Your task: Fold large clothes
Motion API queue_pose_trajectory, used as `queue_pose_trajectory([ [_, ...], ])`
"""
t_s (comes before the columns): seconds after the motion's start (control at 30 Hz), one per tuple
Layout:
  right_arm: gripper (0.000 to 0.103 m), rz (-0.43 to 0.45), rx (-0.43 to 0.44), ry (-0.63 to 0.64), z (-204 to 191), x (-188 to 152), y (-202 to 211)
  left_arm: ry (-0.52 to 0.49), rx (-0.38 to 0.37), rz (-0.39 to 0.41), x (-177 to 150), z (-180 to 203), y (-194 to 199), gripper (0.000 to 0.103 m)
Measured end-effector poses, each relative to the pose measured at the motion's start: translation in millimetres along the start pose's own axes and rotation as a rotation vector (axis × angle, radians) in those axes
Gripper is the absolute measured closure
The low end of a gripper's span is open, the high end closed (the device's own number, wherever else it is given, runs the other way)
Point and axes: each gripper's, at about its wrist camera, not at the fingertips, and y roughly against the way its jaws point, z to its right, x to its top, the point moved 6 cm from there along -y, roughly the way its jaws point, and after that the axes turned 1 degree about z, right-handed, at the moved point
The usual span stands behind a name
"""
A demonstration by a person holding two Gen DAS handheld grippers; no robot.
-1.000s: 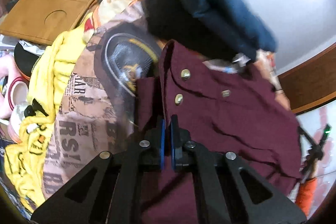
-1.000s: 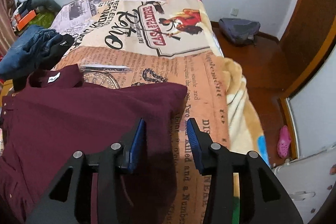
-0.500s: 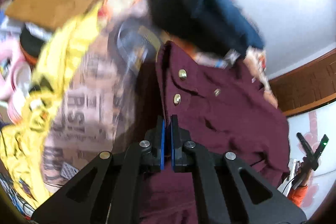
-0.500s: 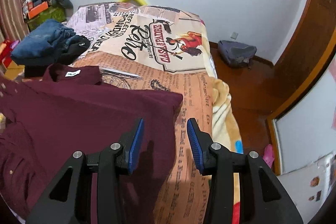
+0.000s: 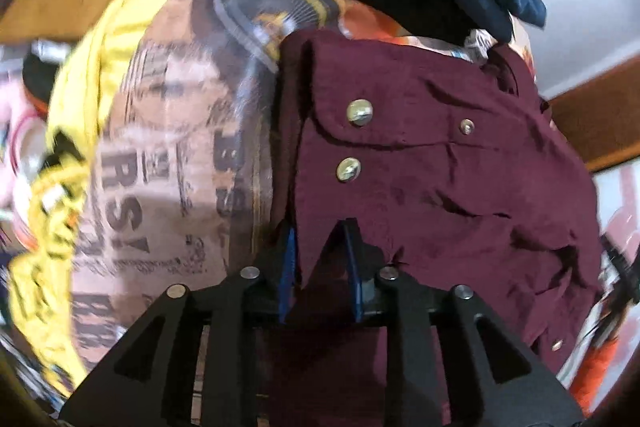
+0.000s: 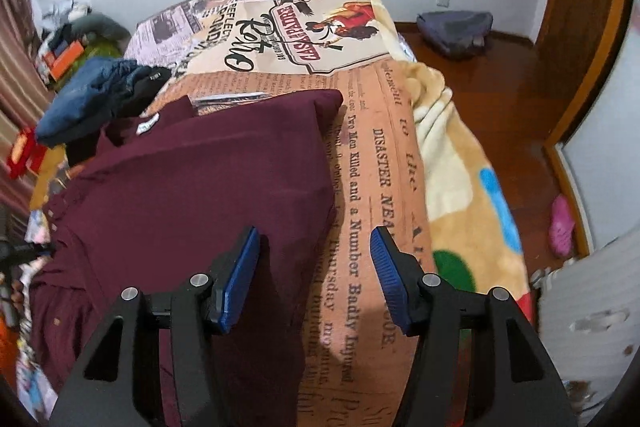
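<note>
I have the bed with its newspaper-print blanket (image 6: 372, 163) ahead of both tools, and the maroon button shirt (image 6: 192, 179) lies spread on it, running from under my right gripper's left finger away to the far left. A heap of dark blue clothes (image 6: 88, 95) sits beyond the shirt's collar. I judge this the release after a fold has been laid. My right gripper (image 6: 314, 275) has just been opening; its jaws stand well apart, straddling the shirt's folded edge with nothing pinched. My left gripper (image 5: 320, 263) has just been opening too, jaws slightly parted, a point of maroon cloth between them near the brass snaps (image 5: 360, 112), seemingly no longer clamped. Next I should lift both clear, then take the near hem for a crosswise fold.
</note>
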Motion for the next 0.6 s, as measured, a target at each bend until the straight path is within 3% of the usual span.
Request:
queue_pose_trajectory([
  [0.07, 0.049, -0.006, 0.023, -0.017, -1, 0, -1, -0.036, 0.031, 0.016, 8, 6, 2, 0.071],
  [0.13, 0.049, -0.007, 0.017, -0.004, -3, 0, -1, -0.046, 0.043, 0.045, 17, 10, 6, 0.057],
  [0.23, 0.049, -0.003, 0.0, 0.032, -8, -1, -2, -0.036, 0.052, 0.059, 27, 7, 3, 0.051],
  [0.37, 0.049, -0.004, 0.009, 0.054, -13, -3, -5, 0.027, -0.005, 0.013, 30, -9, -19, 0.047],
  [0.43, 0.049, -0.009, 0.011, 0.053, -13, -3, -8, 0.076, -0.069, 0.027, 32, -10, -24, 0.034],
  [0.5, 0.049, -0.012, 0.017, 0.047, -14, -4, -11, 0.071, -0.065, 0.04, 32, -9, -25, 0.036],
  [0.53, 0.049, -0.012, 0.021, 0.043, -14, -4, -12, 0.048, -0.044, 0.051, 33, -5, -25, 0.052],
  [0.6, 0.049, -0.016, 0.033, 0.034, -15, -4, -15, 0.003, -0.023, 0.055, 34, 6, -23, 0.075],
])
